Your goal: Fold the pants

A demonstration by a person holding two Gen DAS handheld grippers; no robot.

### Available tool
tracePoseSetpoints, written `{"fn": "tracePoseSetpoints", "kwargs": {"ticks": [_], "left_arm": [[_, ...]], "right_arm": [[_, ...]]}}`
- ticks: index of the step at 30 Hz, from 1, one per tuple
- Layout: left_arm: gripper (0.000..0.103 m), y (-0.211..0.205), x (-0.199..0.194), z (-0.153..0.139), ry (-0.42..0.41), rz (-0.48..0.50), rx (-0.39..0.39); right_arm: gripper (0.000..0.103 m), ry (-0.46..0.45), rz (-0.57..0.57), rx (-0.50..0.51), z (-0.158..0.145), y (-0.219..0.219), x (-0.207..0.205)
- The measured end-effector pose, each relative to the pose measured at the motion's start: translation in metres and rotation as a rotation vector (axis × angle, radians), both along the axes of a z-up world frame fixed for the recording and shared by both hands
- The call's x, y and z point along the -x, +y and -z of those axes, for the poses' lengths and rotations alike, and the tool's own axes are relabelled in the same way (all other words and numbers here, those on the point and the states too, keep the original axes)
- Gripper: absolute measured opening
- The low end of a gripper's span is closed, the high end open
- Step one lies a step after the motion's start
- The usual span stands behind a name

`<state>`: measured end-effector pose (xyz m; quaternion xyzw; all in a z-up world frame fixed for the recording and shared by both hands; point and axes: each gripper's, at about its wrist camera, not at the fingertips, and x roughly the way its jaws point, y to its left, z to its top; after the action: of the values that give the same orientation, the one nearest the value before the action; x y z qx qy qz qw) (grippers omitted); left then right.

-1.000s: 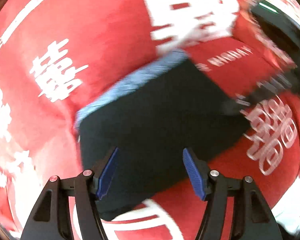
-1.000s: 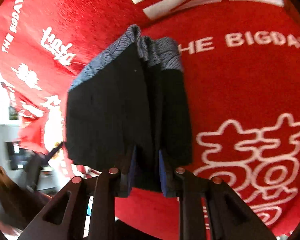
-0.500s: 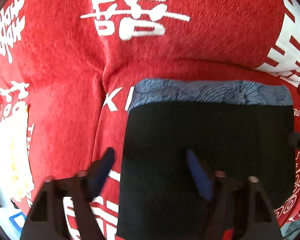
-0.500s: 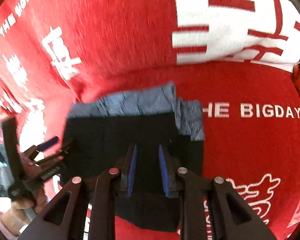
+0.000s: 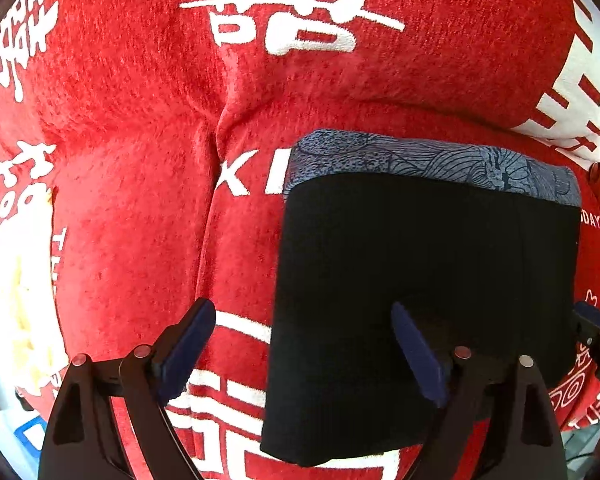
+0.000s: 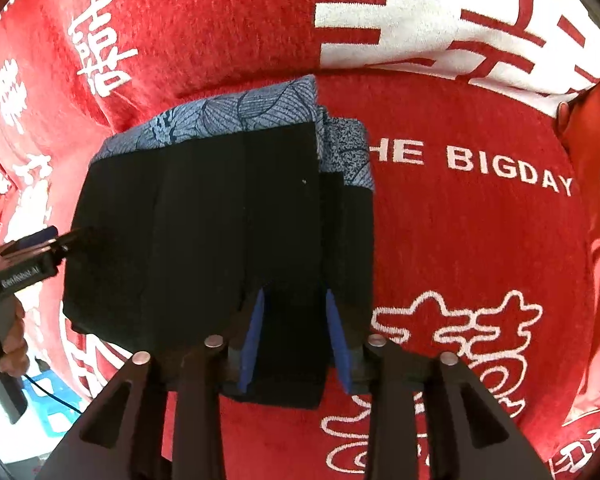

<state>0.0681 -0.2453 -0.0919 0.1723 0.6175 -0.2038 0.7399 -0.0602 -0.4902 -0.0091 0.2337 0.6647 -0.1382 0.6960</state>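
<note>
The folded black pants (image 5: 424, 280) with a blue patterned waistband (image 5: 432, 160) lie flat on the red blanket (image 5: 140, 200). My left gripper (image 5: 300, 344) points down over their left edge, its jaws opening wide. One finger is over the blanket and the other over the black cloth, neither pressing. In the right wrist view the pants (image 6: 204, 224) fill the middle. My right gripper (image 6: 294, 308) stands over their near right part with its jaws opening. Black cloth lies between its blue pads (image 6: 256, 320), which no longer pinch it. The left gripper (image 6: 36, 248) shows at the pants' left edge.
The blanket (image 6: 480, 240) bears white characters and the words THE BIGDAY. A raised fold (image 5: 340, 96) runs just behind the waistband. A hand (image 6: 8, 344) holds the left tool. A blue object and a cable (image 6: 48, 396) lie beyond the blanket's lower left edge.
The pants, held up bunched in the right gripper a second ago, now lie flat. The right jaws have spread apart. The left gripper swung to the pants' left edge and opened wider.
</note>
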Motion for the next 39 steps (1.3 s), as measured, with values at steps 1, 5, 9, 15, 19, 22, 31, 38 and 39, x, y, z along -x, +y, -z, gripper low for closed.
{"fn": "tracePoseSetpoints", "kwargs": {"ticks": [1, 5, 9, 15, 19, 22, 31, 38, 39], "left_arm": [[0.090, 0.001, -0.002, 0.001, 0.002, 0.001, -0.001], [0.090, 0.001, -0.004, 0.004, 0.006, 0.006, 0.000], [0.090, 0.002, -0.006, 0.006, 0.018, 0.000, 0.005], [0.090, 0.002, -0.005, 0.005, 0.019, 0.016, -0.001], [0.090, 0.004, -0.004, 0.003, 0.020, 0.036, -0.004], [0.090, 0.006, -0.007, 0.002, 0.012, 0.054, -0.007], [0.090, 0.007, -0.010, -0.004, 0.047, 0.068, 0.058], [0.090, -0.002, -0.010, -0.001, 0.068, 0.061, 0.085], [0.090, -0.002, -0.013, 0.000, 0.071, 0.055, 0.086]], "right_arm": [[0.048, 0.009, 0.000, 0.008, 0.000, 0.000, 0.002], [0.048, 0.009, 0.031, -0.018, 0.003, -0.003, 0.013], [0.053, 0.014, 0.039, -0.020, 0.004, -0.003, 0.017], [0.059, 0.019, 0.052, -0.028, 0.004, -0.007, 0.021], [0.060, 0.015, 0.047, -0.038, 0.002, -0.008, 0.025], [0.064, 0.009, 0.042, -0.061, 0.001, -0.011, 0.029], [0.072, 0.006, 0.115, -0.111, 0.002, -0.029, 0.045], [0.073, -0.009, 0.165, -0.123, 0.001, -0.040, 0.049], [0.073, -0.010, 0.165, -0.122, 0.001, -0.041, 0.048]]}}
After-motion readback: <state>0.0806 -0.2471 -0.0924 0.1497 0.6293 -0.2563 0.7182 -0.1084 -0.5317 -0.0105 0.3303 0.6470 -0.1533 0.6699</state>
